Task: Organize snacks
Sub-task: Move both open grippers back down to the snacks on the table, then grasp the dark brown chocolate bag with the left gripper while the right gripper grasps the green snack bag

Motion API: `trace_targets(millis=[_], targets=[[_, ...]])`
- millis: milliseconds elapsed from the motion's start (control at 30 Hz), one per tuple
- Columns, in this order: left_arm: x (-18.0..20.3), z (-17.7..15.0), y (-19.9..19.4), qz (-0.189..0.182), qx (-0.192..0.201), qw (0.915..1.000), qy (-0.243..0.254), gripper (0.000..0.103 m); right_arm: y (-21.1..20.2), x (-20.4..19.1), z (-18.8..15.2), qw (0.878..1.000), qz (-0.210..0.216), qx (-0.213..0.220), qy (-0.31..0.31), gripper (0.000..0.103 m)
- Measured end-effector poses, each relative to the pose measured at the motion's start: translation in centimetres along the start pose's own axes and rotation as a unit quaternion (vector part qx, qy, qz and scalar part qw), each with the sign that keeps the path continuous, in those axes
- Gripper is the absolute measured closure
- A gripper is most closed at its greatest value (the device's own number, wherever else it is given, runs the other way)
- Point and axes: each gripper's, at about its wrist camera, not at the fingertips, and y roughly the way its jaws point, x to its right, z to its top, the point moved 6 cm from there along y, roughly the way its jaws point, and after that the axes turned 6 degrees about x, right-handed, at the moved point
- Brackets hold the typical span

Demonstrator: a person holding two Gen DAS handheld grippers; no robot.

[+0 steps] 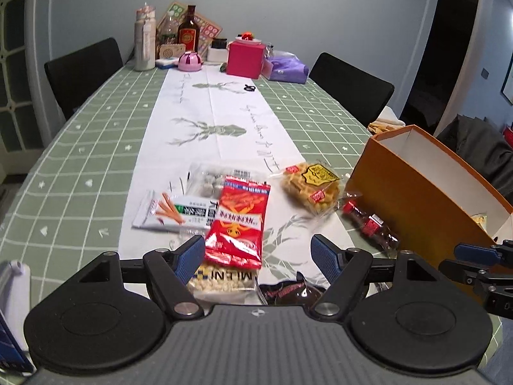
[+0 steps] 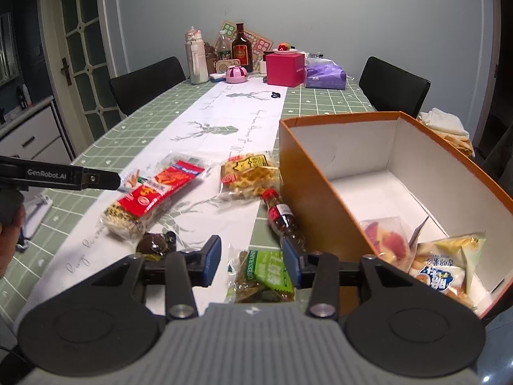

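Observation:
My left gripper [image 1: 258,253] is open, its fingers either side of the near end of a red snack packet [image 1: 239,221] that lies on a MILENI cracker pack [image 1: 224,280]. A waffle pack [image 1: 311,186], a white stick-snack pack [image 1: 166,213] and a small cola bottle [image 1: 368,223] lie nearby. My right gripper [image 2: 251,258] is open just above a green snack packet [image 2: 263,272], not touching it that I can tell. The orange box [image 2: 307,173] stands to its right and holds a chips bag [image 2: 449,266] and a fruit pack [image 2: 388,237].
A dark wrapped snack [image 2: 155,243] lies left of the right gripper. The table's far end holds bottles [image 2: 242,48], a pink box [image 2: 285,69] and a purple tissue pack [image 2: 323,77]. Black chairs [image 2: 147,80] stand on both sides.

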Motion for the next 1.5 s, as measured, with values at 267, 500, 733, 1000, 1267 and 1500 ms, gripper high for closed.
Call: trace_targets(millis=[267,500,733,1000,1267,1500], targets=[[1.3,-2.9,1.0,-0.015,-0.019,0.9996,-0.012,0.015,1.9,-0.1,-2.2,1.000,-0.013,-0.019,0.019,0.049],[2.2,-4.6,2.2,-0.013,-0.039,0.9991,-0.011,0.015,3.4,0.3,-3.0,0.999,-0.022,-0.023,0.037,0.044],[2.1,-5.9,3.6,-0.003,-0.056,0.9982,-0.024,0.015,5.5,0.6,-3.9,0.998,-0.036,-0.028,0.031,0.040],[2.7,-6.7,4.3,0.007,-0.055,0.9984,-0.007,0.014,7.5,-0.3,-4.9,0.998,-0.048,-0.030,0.009,0.034],[3.6,-6.9,4.8,0.031,-0.036,0.9987,0.018,0.015,8.1,-0.8,-5.1,0.998,-0.065,-0.016,-0.019,0.040],[3.9,-7.1,4.1,0.019,-0.026,0.9994,0.014,0.039,7.4,-0.8,-5.2,0.998,-0.060,-0.015,-0.018,0.057]])
